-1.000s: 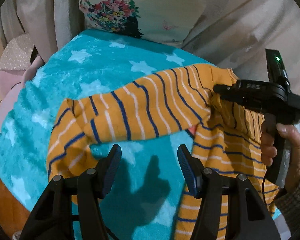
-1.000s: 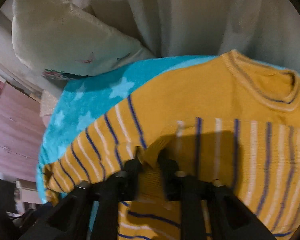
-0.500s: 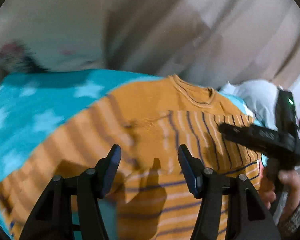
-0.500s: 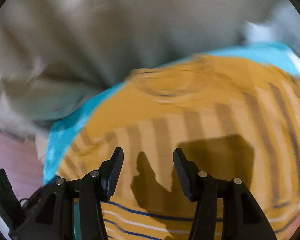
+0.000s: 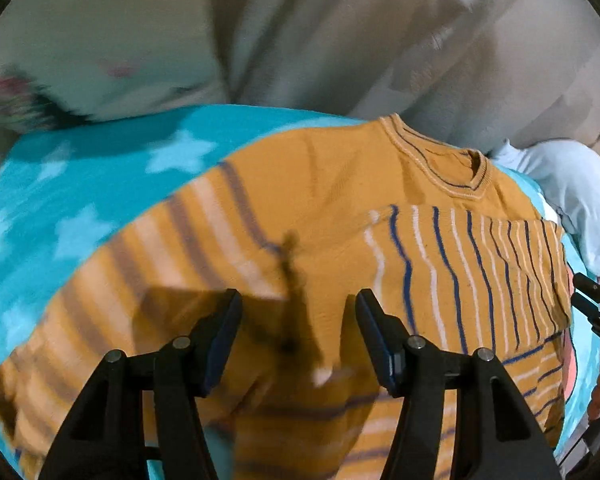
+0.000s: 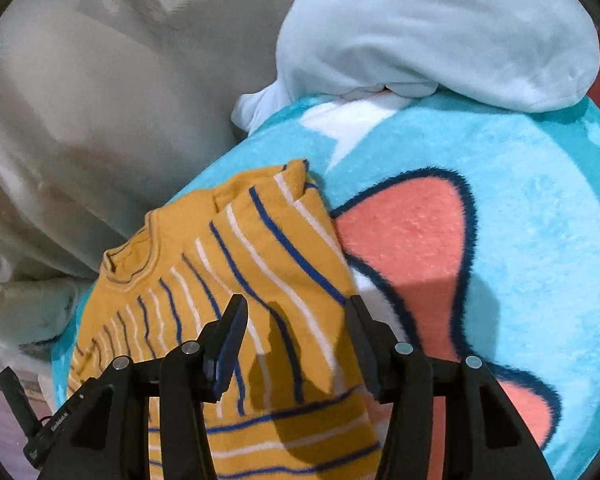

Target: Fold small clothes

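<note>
Hovering over the striped sweater (image 6: 236, 280), the right gripper (image 6: 296, 340) has spread, empty fingers, having just opened. Its folded sleeve edge lies directly below them. The left gripper (image 5: 298, 340), apparently also spread, hangs over the middle.

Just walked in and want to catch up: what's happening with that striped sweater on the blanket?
A person is folding a small orange striped sweater on a turquoise star blanket, a gripper in each hand. One sleeve already lies folded across the chest. The left gripper and right gripper both hover open above the sweater, holding nothing; the right's jaws have just been opening.
</note>
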Available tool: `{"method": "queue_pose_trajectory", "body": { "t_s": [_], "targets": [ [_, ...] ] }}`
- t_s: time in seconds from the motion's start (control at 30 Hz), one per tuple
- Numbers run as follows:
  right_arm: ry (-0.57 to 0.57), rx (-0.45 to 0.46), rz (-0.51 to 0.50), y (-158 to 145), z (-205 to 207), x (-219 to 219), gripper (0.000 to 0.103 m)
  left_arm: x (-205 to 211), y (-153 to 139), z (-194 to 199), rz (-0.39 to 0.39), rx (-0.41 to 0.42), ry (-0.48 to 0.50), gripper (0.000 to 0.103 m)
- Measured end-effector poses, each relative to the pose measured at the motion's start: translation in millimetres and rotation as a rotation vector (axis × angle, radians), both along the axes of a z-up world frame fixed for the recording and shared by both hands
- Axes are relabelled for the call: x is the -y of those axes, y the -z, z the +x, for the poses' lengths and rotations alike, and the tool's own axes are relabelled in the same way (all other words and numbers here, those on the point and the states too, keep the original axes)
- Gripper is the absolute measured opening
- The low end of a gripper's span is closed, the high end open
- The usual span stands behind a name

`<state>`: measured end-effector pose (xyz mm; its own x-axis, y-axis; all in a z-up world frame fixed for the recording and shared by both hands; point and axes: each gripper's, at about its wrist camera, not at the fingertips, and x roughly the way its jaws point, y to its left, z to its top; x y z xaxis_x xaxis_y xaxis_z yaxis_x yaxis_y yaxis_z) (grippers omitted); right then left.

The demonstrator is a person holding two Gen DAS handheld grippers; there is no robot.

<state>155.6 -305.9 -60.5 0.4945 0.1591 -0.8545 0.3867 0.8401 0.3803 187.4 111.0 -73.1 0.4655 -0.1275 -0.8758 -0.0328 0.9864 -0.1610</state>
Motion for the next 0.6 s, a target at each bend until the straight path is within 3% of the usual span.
{"method": "queue_pose_trajectory", "body": {
  "t_s": [0.13, 0.3, 0.47, 0.6],
  "targets": [
    [-0.122, 0.045, -0.004, -18, -11, -17, 0.055, -31, -25, -58, 0.019, 0.035, -0.116, 0.06],
    [-0.34, 0.08, 0.03, -29, -25, -56, 0.055, -95, -30, -147, 0.071, 0.014, -0.39, 0.062],
    [-0.602, 0.093, 0.081, -27, -36, -134, 0.055, -152, -23, -236, 0.032, -0.038, -0.668, 0.062],
    [-0.805, 0.082, 0.105, -25, -53, -216, 0.055, -173, -16, -268, -0.005, -0.053, -0.731, 0.062]
  ]
}}
